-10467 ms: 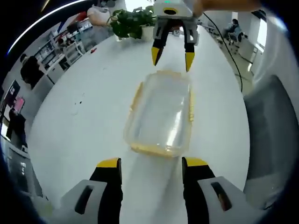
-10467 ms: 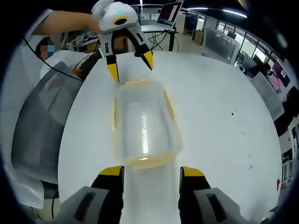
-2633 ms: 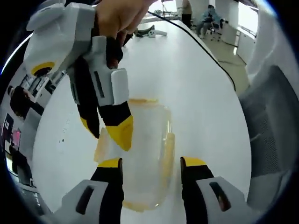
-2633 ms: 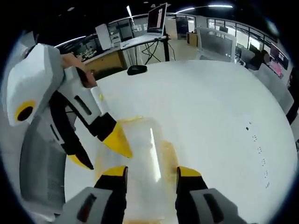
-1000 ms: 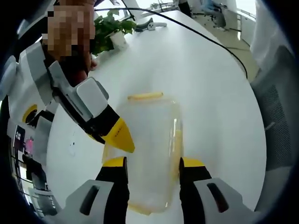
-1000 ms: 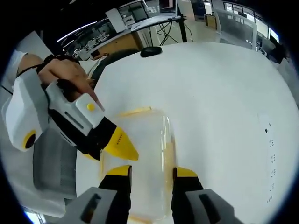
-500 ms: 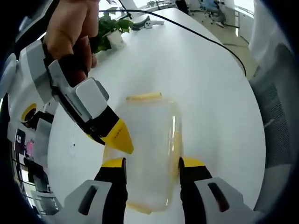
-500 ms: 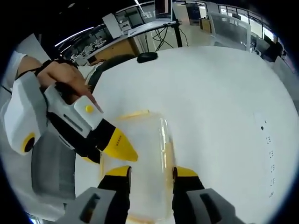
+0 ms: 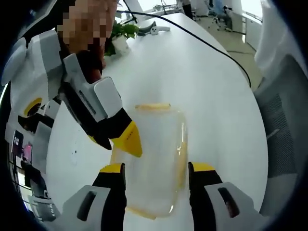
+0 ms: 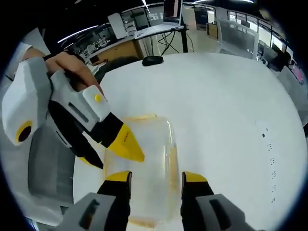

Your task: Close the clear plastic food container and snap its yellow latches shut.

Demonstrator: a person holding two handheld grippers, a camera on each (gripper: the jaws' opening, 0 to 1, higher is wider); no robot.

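The clear plastic container (image 9: 154, 159) lies flat on the white table (image 9: 211, 96). It has a yellow latch (image 9: 153, 106) at its far end and another yellow latch (image 9: 181, 154) along its right side. My left gripper (image 9: 157, 168) hovers open over its near half, one jaw on each side. My right gripper (image 9: 113, 141), held by a hand, slants in from the upper left, open, its yellow tip at the container's left edge. In the right gripper view the container (image 10: 149, 163) lies under my open right gripper (image 10: 155, 177), and the left gripper (image 10: 108, 153) points at its left edge.
A potted plant (image 9: 120, 33) and a black cable (image 9: 207, 43) sit far down the table. A grey chair (image 9: 284, 120) stands by the right edge. A dark mouse (image 10: 153, 60) lies at the table's far end, with desks and monitors beyond.
Long ago the grippers faced each other from the container's two ends. Now both hang over it side by side. In the last second both views shifted slightly and the container stayed put.
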